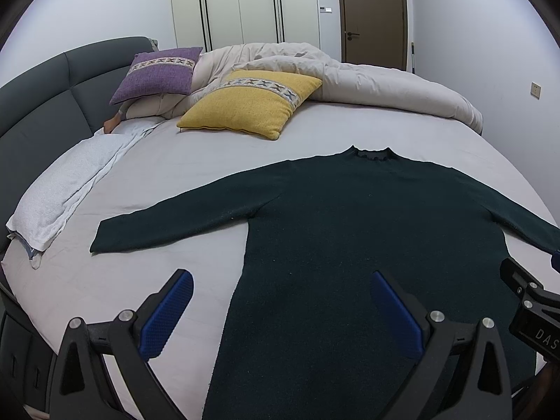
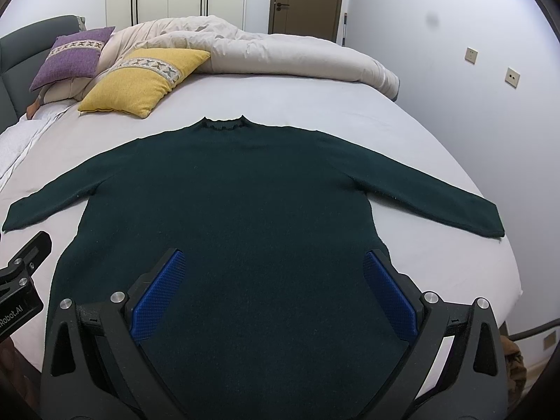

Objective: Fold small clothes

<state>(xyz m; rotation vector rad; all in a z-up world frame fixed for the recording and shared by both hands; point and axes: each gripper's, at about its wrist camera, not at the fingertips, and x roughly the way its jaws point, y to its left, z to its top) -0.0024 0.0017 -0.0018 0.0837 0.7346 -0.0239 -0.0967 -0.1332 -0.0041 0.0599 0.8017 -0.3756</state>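
Observation:
A dark green long-sleeved sweater [image 1: 350, 224] lies flat on the bed, collar away from me and both sleeves spread out; it also shows in the right wrist view [image 2: 252, 192]. My left gripper [image 1: 281, 281] is open and empty, held above the sweater's left hem edge. My right gripper [image 2: 274, 262] is open and empty above the lower right part of the sweater's body. Each gripper's black frame shows at the edge of the other's view.
The bed sheet [image 1: 175, 175] is pale grey. A yellow cushion [image 1: 248, 103], a purple cushion [image 1: 157, 73] and a bunched beige duvet [image 1: 350, 80] lie at the far side. A white pillow [image 1: 66, 189] lies left. The bed's edge [image 2: 504, 245] runs on the right.

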